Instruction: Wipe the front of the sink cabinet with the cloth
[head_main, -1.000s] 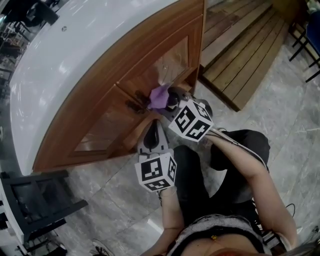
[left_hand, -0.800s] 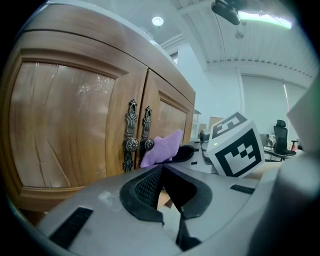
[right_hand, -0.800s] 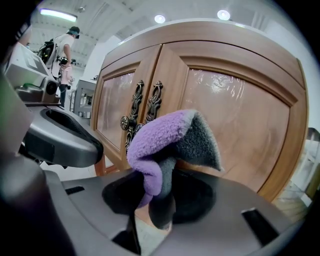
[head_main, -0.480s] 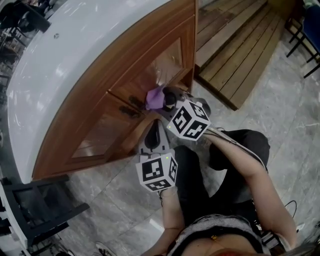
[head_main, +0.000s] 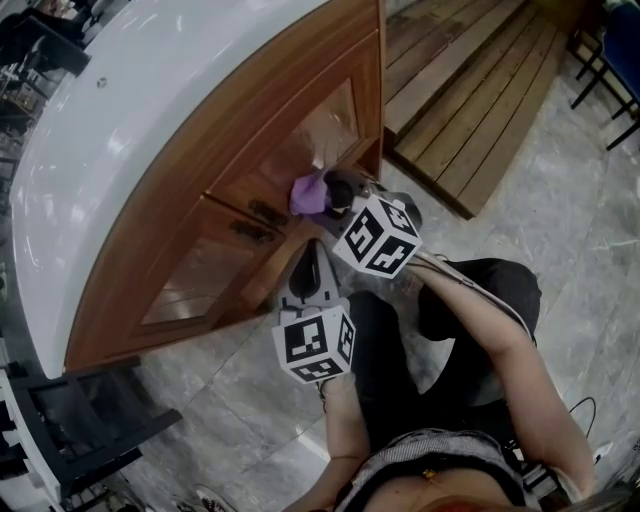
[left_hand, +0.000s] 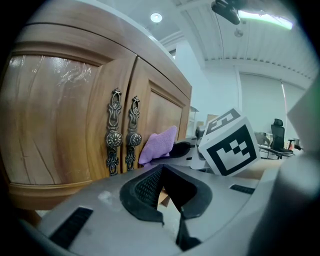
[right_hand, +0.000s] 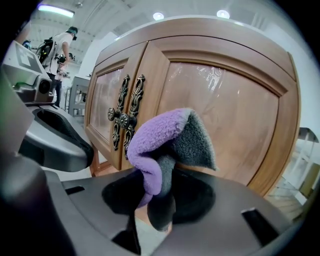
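The cloth (head_main: 309, 193) lies against the right door (head_main: 325, 125) of the sink cabinet (head_main: 225, 115), just right of the handles (head_main: 263, 212).

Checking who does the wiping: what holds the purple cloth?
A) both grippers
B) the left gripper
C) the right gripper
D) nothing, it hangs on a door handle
C: the right gripper is shut on the cloth in its own view, while the left gripper holds nothing.

The left claw (left_hand: 169, 199) is closed and empty. Beyond it, the purple cloth (left_hand: 159, 145) lies against the cabinet door (left_hand: 161, 107) beside two ornate handles (left_hand: 114, 137).
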